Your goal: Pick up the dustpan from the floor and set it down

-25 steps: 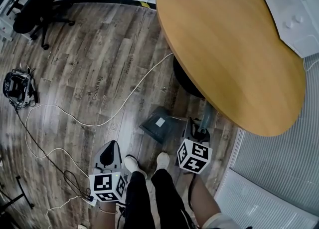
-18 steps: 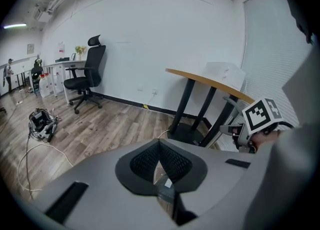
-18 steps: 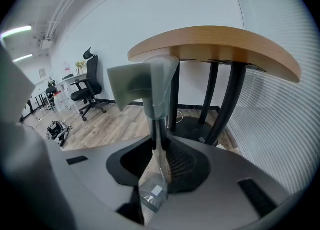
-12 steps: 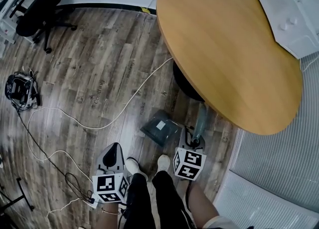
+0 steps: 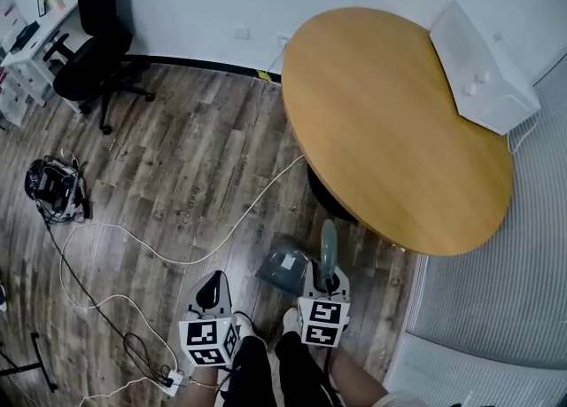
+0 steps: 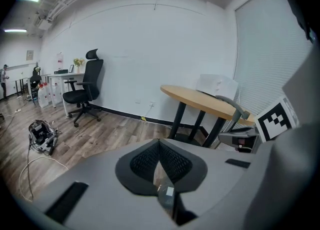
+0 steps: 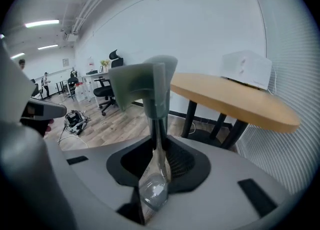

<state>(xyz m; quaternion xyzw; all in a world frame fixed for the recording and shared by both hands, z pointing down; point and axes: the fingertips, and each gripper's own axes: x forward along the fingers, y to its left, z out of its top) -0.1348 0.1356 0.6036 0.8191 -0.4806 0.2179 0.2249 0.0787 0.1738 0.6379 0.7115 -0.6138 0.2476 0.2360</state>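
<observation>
The right hand-held gripper (image 7: 158, 149) is pinched on the lower stem of the dustpan's pale grey-green handle (image 7: 152, 106), which stands up between the pads and flares wide at its far end. In the head view the dark pan of the dustpan (image 5: 285, 266) hangs off to the left of that grip, low over the wooden floor (image 5: 177, 157) and just in front of the person's feet; whether it is clear of the boards I cannot tell. The left hand-held gripper (image 6: 159, 145) is pressed together at its tips with nothing in it, well apart from the pan. Because the pan's weight sits to one side of a narrow stem, it will likely try to twist in the pads, so the pinch wants to be firm and the lift straight and slow. The round table (image 5: 390, 121) overhangs just beyond, its dark base near the pan, and a white cable (image 5: 239, 219) trails across the floor to the left: a bare patch clear of both looks the best spot, with the pan flat before the pads let go.
</observation>
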